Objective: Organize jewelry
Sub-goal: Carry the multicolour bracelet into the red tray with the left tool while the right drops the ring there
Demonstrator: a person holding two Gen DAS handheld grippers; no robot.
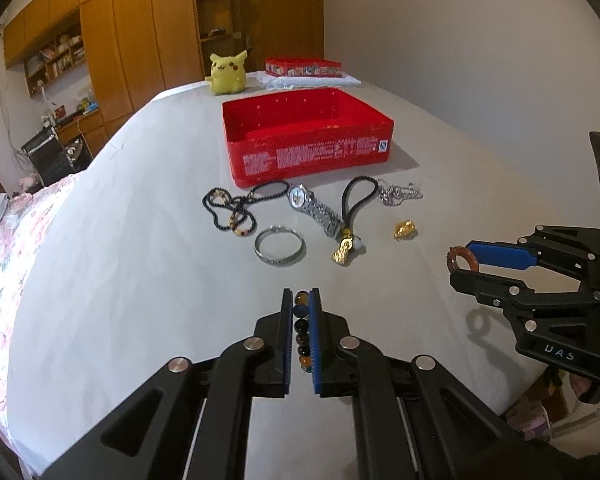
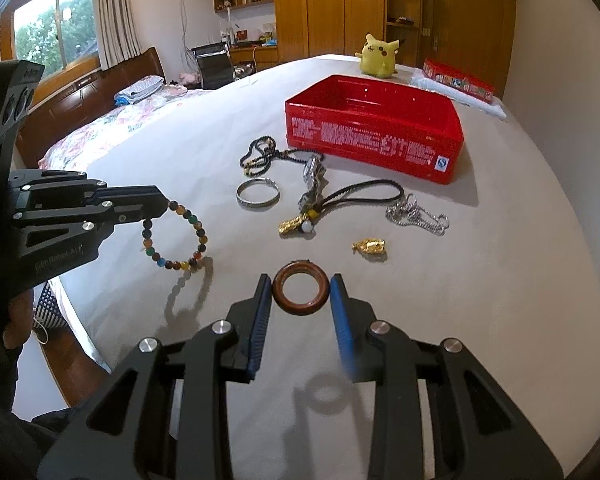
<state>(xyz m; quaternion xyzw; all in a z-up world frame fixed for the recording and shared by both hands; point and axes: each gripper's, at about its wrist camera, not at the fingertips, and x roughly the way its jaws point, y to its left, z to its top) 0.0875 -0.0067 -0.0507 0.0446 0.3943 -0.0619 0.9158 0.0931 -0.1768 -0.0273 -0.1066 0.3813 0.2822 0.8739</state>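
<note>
My left gripper (image 1: 302, 300) is shut on a multicoloured bead bracelet (image 2: 176, 236), which hangs above the bed; the gripper also shows in the right wrist view (image 2: 166, 204). My right gripper (image 2: 300, 286) is shut on a brown ring (image 2: 300, 292) and holds it above the sheet; the ring also shows in the left wrist view (image 1: 462, 260). An open red box (image 1: 306, 136) stands further back. In front of it lie black bead necklaces (image 1: 236, 208), a silver watch (image 1: 314, 208), a silver bangle (image 1: 279, 246), a black cord with a gold pendant (image 1: 350, 216), a silver chain (image 1: 400, 194) and a gold charm (image 1: 405, 230).
The white sheet (image 1: 140, 240) covers the bed, with a floral quilt (image 1: 4, 264) on its left. A yellow plush toy (image 1: 226, 74) and a red lid (image 1: 303, 67) on a white cloth sit at the far end. A wall runs along the right.
</note>
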